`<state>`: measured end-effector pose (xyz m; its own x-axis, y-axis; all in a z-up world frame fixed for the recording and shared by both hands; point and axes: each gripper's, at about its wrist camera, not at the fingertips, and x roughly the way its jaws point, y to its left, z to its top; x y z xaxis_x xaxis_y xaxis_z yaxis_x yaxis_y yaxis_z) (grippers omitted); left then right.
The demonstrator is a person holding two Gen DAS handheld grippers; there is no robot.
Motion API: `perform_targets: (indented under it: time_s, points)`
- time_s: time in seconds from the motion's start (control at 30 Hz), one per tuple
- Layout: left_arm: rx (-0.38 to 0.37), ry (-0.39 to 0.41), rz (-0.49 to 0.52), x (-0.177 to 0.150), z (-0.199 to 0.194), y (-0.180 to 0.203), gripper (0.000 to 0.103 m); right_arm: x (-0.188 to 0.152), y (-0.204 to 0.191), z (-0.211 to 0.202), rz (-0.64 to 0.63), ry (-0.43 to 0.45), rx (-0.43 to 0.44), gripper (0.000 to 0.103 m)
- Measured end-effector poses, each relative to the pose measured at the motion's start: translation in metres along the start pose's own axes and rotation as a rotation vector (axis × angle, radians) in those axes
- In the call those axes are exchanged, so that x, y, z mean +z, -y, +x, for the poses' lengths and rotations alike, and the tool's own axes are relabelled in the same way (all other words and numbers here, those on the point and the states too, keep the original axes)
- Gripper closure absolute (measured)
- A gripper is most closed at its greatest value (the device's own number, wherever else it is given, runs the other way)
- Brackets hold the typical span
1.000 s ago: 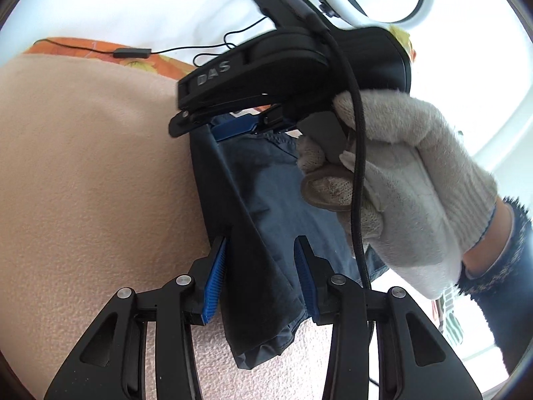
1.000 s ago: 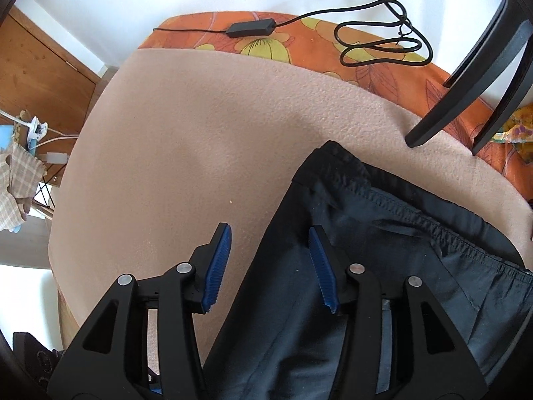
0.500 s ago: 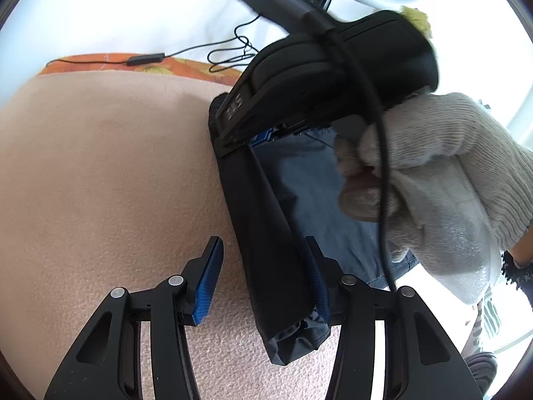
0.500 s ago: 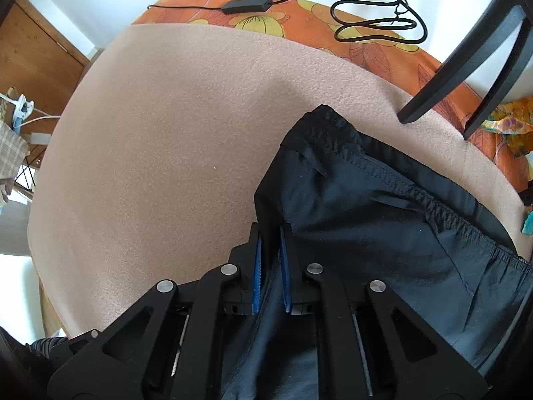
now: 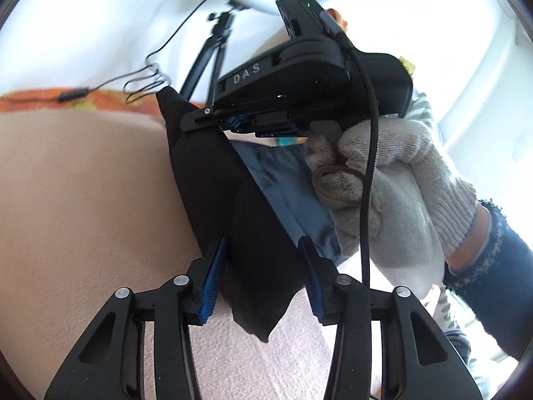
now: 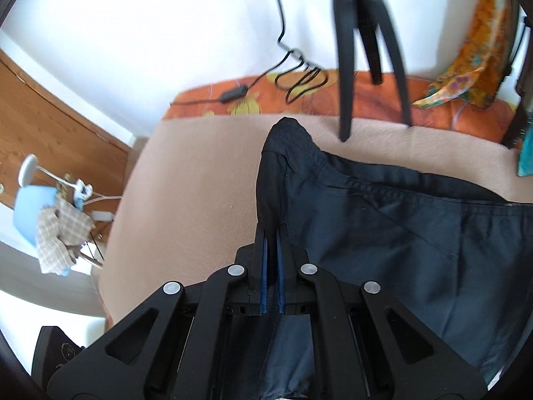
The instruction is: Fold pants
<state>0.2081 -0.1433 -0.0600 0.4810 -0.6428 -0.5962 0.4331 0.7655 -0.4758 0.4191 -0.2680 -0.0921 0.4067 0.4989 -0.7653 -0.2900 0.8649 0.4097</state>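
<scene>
Two tongs work the pants (image 6: 383,220): right tongs (image 6: 273,263) pinch its lifted edge, left tongs (image 5: 263,280) gape wide around the hem, which they must next clamp.

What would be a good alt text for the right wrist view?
The right hand-held gripper is shut on an edge of dark pants and holds it above a beige blanket. Behind are an orange patterned cloth and black tripod legs.

Each wrist camera looked forward along its fingers, close above the beige blanket (image 6: 200,183); both views shared the dark pants (image 5: 233,200) and orange cloth (image 6: 366,100).
</scene>
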Motion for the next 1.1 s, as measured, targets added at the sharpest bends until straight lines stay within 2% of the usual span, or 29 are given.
perform_targets:
  time_s: [0.07, 0.2, 0.33, 0.43, 0.6, 0.73, 1.0, 1.1]
  points:
    - [0.000, 0.018, 0.022, 0.000, -0.009, 0.003, 0.050, -0.001, 0.008, -0.017, 0.010, 0.031, 0.004, 0.098]
    - [-0.007, 0.045, 0.042, 0.004, -0.019, 0.004, 0.049, -0.006, 0.031, -0.045, 0.037, 0.076, 0.010, 0.098]
    - [-0.006, 0.065, 0.059, 0.017, -0.007, 0.001, 0.049, -0.011, 0.050, -0.059, 0.054, 0.096, -0.010, 0.098]
    - [-0.072, 0.098, 0.013, 0.024, -0.011, -0.010, 0.049, -0.017, 0.070, -0.076, 0.072, 0.114, -0.013, 0.099]
    - [-0.014, 0.078, 0.083, 0.024, -0.006, 0.006, 0.049, -0.021, 0.091, -0.088, 0.084, 0.126, -0.045, 0.099]
    - [-0.017, 0.045, 0.115, 0.026, 0.006, 0.012, 0.049, -0.027, 0.112, -0.097, 0.096, 0.137, -0.057, 0.099]
    - [-0.082, 0.003, 0.152, 0.023, 0.021, 0.023, 0.049, -0.042, 0.154, -0.108, 0.129, 0.158, -0.073, 0.099]
    - [-0.068, -0.011, 0.159, 0.026, 0.026, 0.026, 0.049, -0.048, 0.167, -0.107, 0.141, 0.161, -0.089, 0.099]
